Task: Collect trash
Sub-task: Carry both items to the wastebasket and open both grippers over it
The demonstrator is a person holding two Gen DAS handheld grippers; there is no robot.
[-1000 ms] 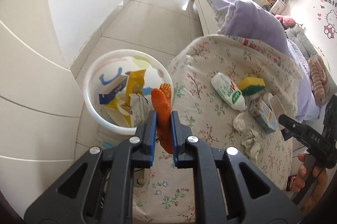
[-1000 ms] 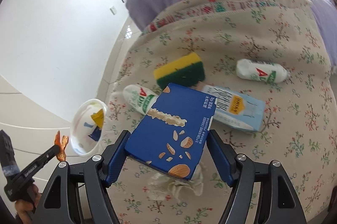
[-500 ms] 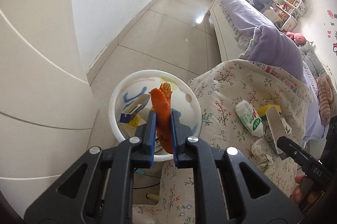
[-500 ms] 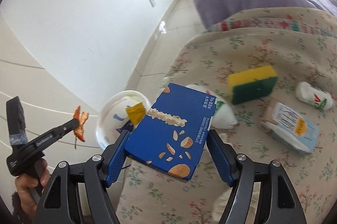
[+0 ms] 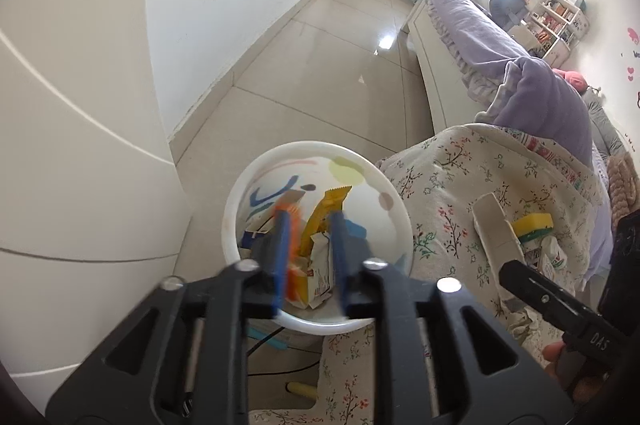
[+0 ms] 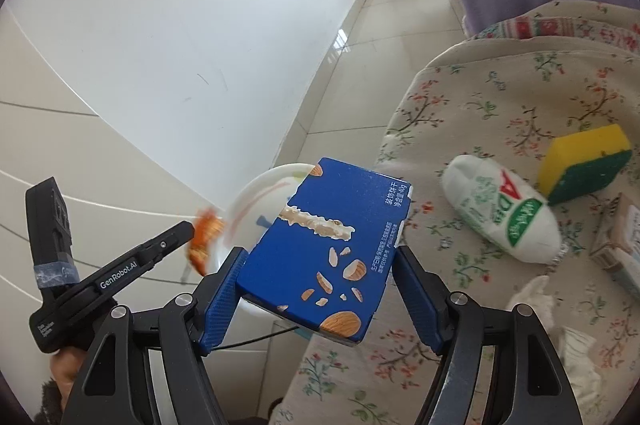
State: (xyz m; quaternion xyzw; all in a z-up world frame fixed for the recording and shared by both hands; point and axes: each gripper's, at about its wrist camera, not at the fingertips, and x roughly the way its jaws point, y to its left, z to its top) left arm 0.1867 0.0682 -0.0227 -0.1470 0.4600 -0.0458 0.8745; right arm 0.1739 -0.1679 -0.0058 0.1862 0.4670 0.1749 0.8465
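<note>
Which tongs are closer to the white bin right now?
Left. The left tongs hang right over the white bin mouth; the right tongs, gripping the blue box, are beside it above the bed edge.

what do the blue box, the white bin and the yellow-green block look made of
Blue box: printed cardboard with a slight sheen; flat faces, crisp folded edges. White bin: probably smooth, glossy moulded plastic; thin rolled rim. Yellow-green block: foam sponge with a darker scouring layer, matte.

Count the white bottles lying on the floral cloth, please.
1: a white bottle lies on the floral cloth, left of the sponge. More may be hidden outside the view.
</note>
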